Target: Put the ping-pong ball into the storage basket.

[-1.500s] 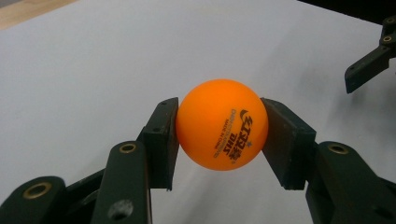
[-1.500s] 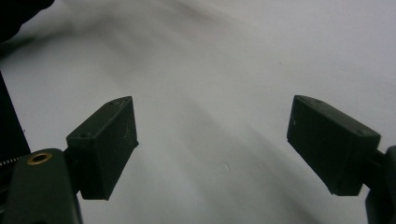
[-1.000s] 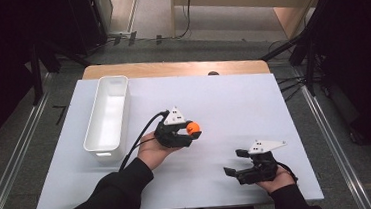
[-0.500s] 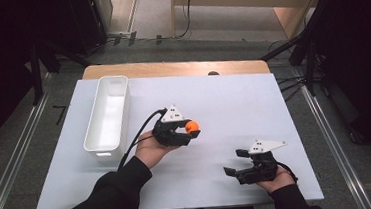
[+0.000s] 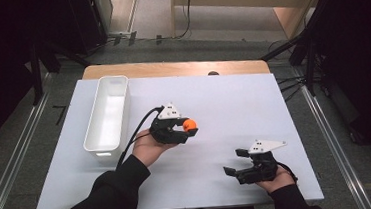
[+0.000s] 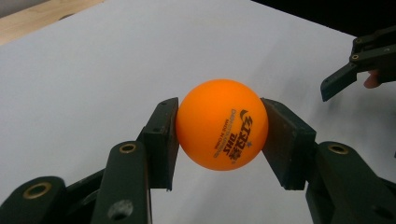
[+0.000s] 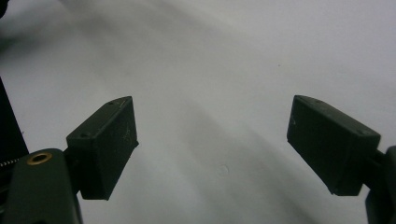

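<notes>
High view: one orange ball, one white bin, two claws.

Your orange ball looks like smooth matt plastic with printed lettering. The left tool has matt black plastic jaws, the bench a matt white sheet over wood, and the white bin glossy plastic.

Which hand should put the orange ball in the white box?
Left. The left gripper already pinches the orange ping-pong ball, and the long white plastic bin sits on its side. The right gripper is open and farther away.
</notes>
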Demonstrator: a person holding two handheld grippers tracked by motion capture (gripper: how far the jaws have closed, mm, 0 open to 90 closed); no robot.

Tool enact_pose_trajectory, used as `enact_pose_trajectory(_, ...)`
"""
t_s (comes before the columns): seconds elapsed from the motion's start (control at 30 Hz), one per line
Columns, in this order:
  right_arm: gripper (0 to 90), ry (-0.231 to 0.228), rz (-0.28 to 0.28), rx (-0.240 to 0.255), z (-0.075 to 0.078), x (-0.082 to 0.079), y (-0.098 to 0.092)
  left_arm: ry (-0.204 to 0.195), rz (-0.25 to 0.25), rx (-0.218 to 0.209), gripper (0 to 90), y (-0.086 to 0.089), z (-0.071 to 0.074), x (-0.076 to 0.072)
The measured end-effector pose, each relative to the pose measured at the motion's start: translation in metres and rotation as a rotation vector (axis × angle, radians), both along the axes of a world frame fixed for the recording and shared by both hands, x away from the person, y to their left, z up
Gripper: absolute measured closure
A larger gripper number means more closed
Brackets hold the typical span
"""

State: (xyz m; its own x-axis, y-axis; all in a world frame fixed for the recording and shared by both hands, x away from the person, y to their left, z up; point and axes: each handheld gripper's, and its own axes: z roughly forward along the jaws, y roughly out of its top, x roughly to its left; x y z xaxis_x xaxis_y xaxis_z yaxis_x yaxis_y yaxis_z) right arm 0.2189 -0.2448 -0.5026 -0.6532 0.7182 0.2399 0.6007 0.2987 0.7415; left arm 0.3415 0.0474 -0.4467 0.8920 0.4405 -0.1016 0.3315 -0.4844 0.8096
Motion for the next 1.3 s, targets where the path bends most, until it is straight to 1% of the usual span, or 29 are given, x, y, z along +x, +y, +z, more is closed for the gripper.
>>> enact_pose_trajectory(0.1, 14.6, -0.002, -0.002, 0.0, 0.0, 0.0, 0.0, -0.003, 0.003, 0.001, 50.2, 0.0, 0.0, 0.0)
enact_pose_trajectory(0.13, 14.6, -0.003, -0.002, 0.0, 0.0, 0.0, 0.0, -0.004, 0.001, 0.008, 50.2, 0.001, 0.0, 0.0)
enact_pose_trajectory(0.33, 14.5, -0.002, -0.004, 0.0, 0.0, 0.0, 0.0, 0.002, 0.007, 0.007, 50.2, 0.003, 0.001, 0.002)
enact_pose_trajectory(0.37, 14.6, -0.002, -0.005, 0.001, 0.0, 0.0, 0.0, 0.001, 0.015, 0.004, 50.2, 0.003, 0.001, 0.002)
enact_pose_trajectory(0.57, 14.6, -0.001, -0.001, 0.0, 0.0, 0.0, 0.0, -0.016, 0.028, 0.005, 50.2, 0.005, 0.006, 0.001)
enact_pose_trajectory(0.7, 14.6, -0.001, -0.001, -0.002, 0.0, 0.001, 0.0, -0.008, 0.051, 0.001, 50.2, 0.007, 0.009, 0.002)
enact_pose_trajectory(0.77, 14.6, -0.001, 0.0, -0.001, -0.001, 0.0, 0.0, 0.003, 0.057, -0.01, 50.2, 0.009, 0.012, 0.003)
enact_pose_trajectory(0.97, 14.6, -0.001, 0.003, 0.003, 0.0, 0.0, 0.0, 0.004, 0.069, -0.001, 50.1, 0.011, 0.015, 0.003)
enact_pose_trajectory(1.03, 14.6, 0.002, 0.003, 0.003, 0.0, 0.0, 0.001, 0.002, 0.08, 0.002, 50.1, 0.012, 0.016, 0.003)
enact_pose_trajectory(1.1, 14.5, 0.002, 0.003, 0.002, 0.0, 0.0, 0.001, 0.002, 0.079, 0.005, 50.2, 0.012, 0.017, 0.003)
enact_pose_trajectory(1.13, 14.6, 0.002, 0.004, 0.003, 0.0, 0.0, 0.0, -0.004, 0.084, 0.014, 50.2, 0.013, 0.018, 0.004)
enact_pose_trajectory(1.3, 14.6, 0.002, 0.001, 0.001, 0.0, 0.0, 0.001, -0.002, 0.086, 0.014, 50.1, 0.015, 0.02, 0.005)
